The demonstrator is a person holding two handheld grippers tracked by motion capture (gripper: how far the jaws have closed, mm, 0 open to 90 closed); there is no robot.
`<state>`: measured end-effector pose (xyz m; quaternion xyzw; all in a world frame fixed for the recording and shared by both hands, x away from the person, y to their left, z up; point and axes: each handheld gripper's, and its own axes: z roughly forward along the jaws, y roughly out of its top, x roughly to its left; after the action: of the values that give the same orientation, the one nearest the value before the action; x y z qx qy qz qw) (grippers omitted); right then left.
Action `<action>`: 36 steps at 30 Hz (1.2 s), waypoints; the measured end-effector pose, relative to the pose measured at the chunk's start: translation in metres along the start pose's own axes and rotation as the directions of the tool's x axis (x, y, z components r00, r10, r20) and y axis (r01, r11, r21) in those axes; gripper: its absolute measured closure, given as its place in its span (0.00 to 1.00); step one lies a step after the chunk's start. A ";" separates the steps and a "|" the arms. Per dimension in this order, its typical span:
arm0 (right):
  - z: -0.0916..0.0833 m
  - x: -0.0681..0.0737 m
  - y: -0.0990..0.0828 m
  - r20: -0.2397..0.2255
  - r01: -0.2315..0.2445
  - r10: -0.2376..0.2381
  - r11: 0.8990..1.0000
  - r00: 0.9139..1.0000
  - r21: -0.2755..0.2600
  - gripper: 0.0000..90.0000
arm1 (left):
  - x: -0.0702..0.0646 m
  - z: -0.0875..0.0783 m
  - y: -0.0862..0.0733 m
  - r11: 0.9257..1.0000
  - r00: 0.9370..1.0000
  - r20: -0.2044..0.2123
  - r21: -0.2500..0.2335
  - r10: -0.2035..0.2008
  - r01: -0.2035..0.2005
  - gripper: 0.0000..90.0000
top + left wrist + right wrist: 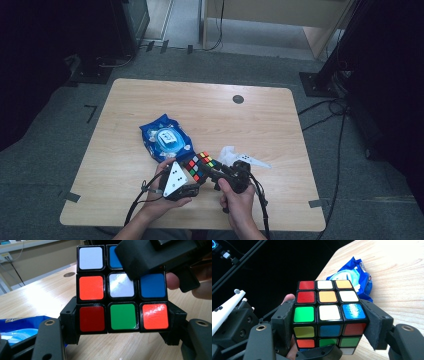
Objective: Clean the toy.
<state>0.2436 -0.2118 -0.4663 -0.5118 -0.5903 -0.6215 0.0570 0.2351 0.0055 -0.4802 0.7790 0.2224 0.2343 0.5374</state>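
Both matte black tongs, left (122, 327) and right (329, 322), pinch one glossy, square-tiled puzzle cube (200, 166).

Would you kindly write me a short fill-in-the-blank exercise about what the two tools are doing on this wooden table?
1. Both tools hold a multicoloured puzzle ____ between them.
2. In the left gripper view, the centre sticker of the face towards the camera is ____.
3. The blue plastic wipes pack lies on the light wooden table, on the person's ____ of the held item.
4. The left tool grips the ____ row of that face.

Missing words: cube; white; left; bottom
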 end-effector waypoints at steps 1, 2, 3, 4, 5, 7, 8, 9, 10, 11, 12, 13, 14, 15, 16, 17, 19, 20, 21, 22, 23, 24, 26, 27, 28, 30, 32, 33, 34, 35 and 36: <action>-0.001 0.000 0.001 0.002 0.006 -0.007 1.000 1.000 0.001 0.38 | 0.000 0.000 0.000 1.000 1.000 0.001 0.001 0.005 -0.005 0.36; -0.001 0.000 0.002 0.006 0.013 -0.013 1.000 1.000 -0.001 0.38 | 0.000 0.000 0.000 1.000 1.000 0.002 0.001 0.010 -0.010 0.36; -0.002 0.000 0.002 0.010 0.022 -0.022 1.000 1.000 -0.003 0.38 | -0.001 -0.001 0.000 1.000 1.000 0.001 -0.001 0.011 -0.011 0.36; -0.003 0.000 0.003 0.016 0.025 -0.025 1.000 1.000 -0.004 0.38 | -0.001 -0.001 0.000 1.000 1.000 0.002 -0.001 0.010 -0.010 0.36; -0.003 0.000 0.003 0.015 0.024 -0.024 1.000 1.000 -0.003 0.38 | -0.001 -0.001 0.001 1.000 1.000 0.003 -0.001 0.007 -0.007 0.36; -0.003 0.001 0.002 0.025 0.034 -0.033 0.999 0.999 -0.008 0.38 | -0.001 0.000 0.001 1.000 1.000 -0.001 0.006 -0.005 0.005 0.37; -0.002 0.003 0.001 0.037 0.042 -0.041 0.999 0.998 -0.009 0.38 | -0.001 0.001 0.000 1.000 1.000 -0.004 0.008 -0.012 0.012 0.36; -0.002 0.004 0.001 0.040 0.042 -0.042 0.999 0.998 -0.009 0.38 | -0.002 0.002 0.000 1.000 1.000 -0.009 0.012 -0.017 0.017 0.36; -0.002 0.005 0.000 0.047 0.040 -0.040 0.999 0.998 -0.010 0.38 | -0.002 0.002 0.000 1.000 1.000 -0.012 0.014 -0.017 0.018 0.36; -0.002 0.005 -0.001 0.050 0.042 -0.041 0.999 0.998 -0.011 0.38 | -0.003 0.002 0.000 1.000 1.000 -0.017 0.017 -0.017 0.018 0.36; -0.002 0.005 -0.001 0.053 0.034 -0.034 0.999 0.998 -0.009 0.38 | -0.003 0.002 0.000 1.000 1.000 -0.021 0.017 -0.018 0.018 0.36; -0.002 0.004 -0.002 0.050 0.037 -0.036 0.999 0.998 -0.015 0.38 | -0.004 0.002 0.001 1.000 1.000 -0.029 0.016 -0.011 0.011 0.37; -0.002 0.004 -0.002 0.049 0.029 -0.028 0.999 0.998 -0.019 0.38 | -0.005 0.001 0.001 1.000 0.999 -0.034 0.011 -0.012 0.012 0.37; -0.002 0.004 -0.003 0.042 0.028 -0.026 0.999 0.999 -0.026 0.38 | -0.005 0.001 0.002 1.000 0.999 -0.036 0.009 -0.017 0.017 0.37; -0.002 0.004 -0.003 0.040 0.026 -0.024 0.999 0.999 -0.034 0.38 | -0.006 0.001 0.002 1.000 0.999 -0.039 0.003 -0.020 0.020 0.37; -0.002 0.005 -0.004 0.041 0.027 -0.025 0.999 0.999 -0.042 0.38 | -0.006 0.000 0.002 1.000 0.999 -0.041 0.000 -0.021 0.021 0.38; -0.002 0.006 -0.004 0.044 0.028 -0.026 0.998 0.999 -0.047 0.37 | -0.007 0.000 0.003 1.000 0.999 -0.047 -0.004 -0.021 0.021 0.38; -0.001 0.006 -0.005 0.044 0.029 -0.027 0.998 0.999 -0.048 0.37 | -0.007 0.000 0.003 1.000 0.999 -0.050 -0.005 -0.021 0.020 0.38; 0.000 0.005 -0.005 0.042 0.025 -0.023 0.999 0.999 -0.045 0.37 | -0.007 0.000 0.003 1.000 0.998 -0.052 -0.004 -0.022 0.022 0.38; 0.000 0.005 -0.005 0.038 0.016 -0.014 0.999 0.999 -0.037 0.37 | -0.007 0.000 0.003 1.000 0.998 -0.056 -0.005 -0.026 0.026 0.38; 0.001 0.004 -0.006 0.032 0.010 -0.009 0.999 0.999 -0.034 0.37 | -0.007 0.000 0.004 1.000 0.998 -0.058 -0.005 -0.027 0.027 0.38; 0.002 0.003 -0.007 0.029 0.005 -0.004 1.000 1.000 -0.028 0.37 | -0.006 0.000 0.004 1.000 0.998 -0.060 -0.009 -0.030 0.029 0.38; 0.003 0.003 -0.009 0.027 0.003 -0.002 1.000 1.000 -0.025 0.37 | -0.006 0.000 0.004 0.999 0.998 -0.056 -0.012 -0.034 0.033 0.38; 0.003 0.004 -0.009 0.028 0.004 -0.003 1.000 1.000 -0.027 0.37 | -0.006 0.000 0.004 0.999 0.998 -0.048 -0.017 -0.039 0.038 0.38; 0.003 0.004 -0.008 0.027 0.008 -0.007 1.000 1.000 -0.028 0.38 | -0.004 0.000 0.004 0.999 0.998 -0.033 -0.020 -0.048 0.048 0.38; 0.002 0.004 -0.008 0.029 0.015 -0.014 0.999 0.999 -0.030 0.38 | -0.002 0.000 0.003 0.999 0.999 -0.014 -0.014 -0.042 0.041 0.38; 0.002 0.004 -0.007 0.025 0.015 -0.015 1.000 1.000 -0.024 0.38 | -0.001 0.000 0.003 1.000 1.000 -0.007 -0.014 -0.023 0.023 0.37; 0.001 0.004 -0.007 0.021 0.015 -0.015 1.000 1.000 -0.020 0.38 | -0.001 -0.001 0.002 1.000 1.000 -0.004 -0.017 -0.007 0.007 0.37; 0.001 0.003 -0.006 0.018 0.020 -0.020 1.000 1.000 -0.015 0.38 | -0.001 -0.002 0.001 1.000 1.000 -0.002 -0.015 0.018 -0.018 0.36; 0.001 0.004 -0.005 0.019 0.027 -0.026 1.000 0.999 -0.012 0.38 | -0.001 -0.003 0.000 0.999 0.999 0.001 -0.015 0.040 -0.040 0.36; 0.000 0.004 -0.004 0.026 0.039 -0.039 0.999 0.999 -0.013 0.38 | -0.001 -0.004 0.000 0.999 0.999 0.012 -0.012 0.053 -0.053 0.34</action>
<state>0.2390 -0.2089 -0.4660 -0.5085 -0.5967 -0.6199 0.0339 0.2317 0.0077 -0.4790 0.7829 0.1971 0.2450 0.5368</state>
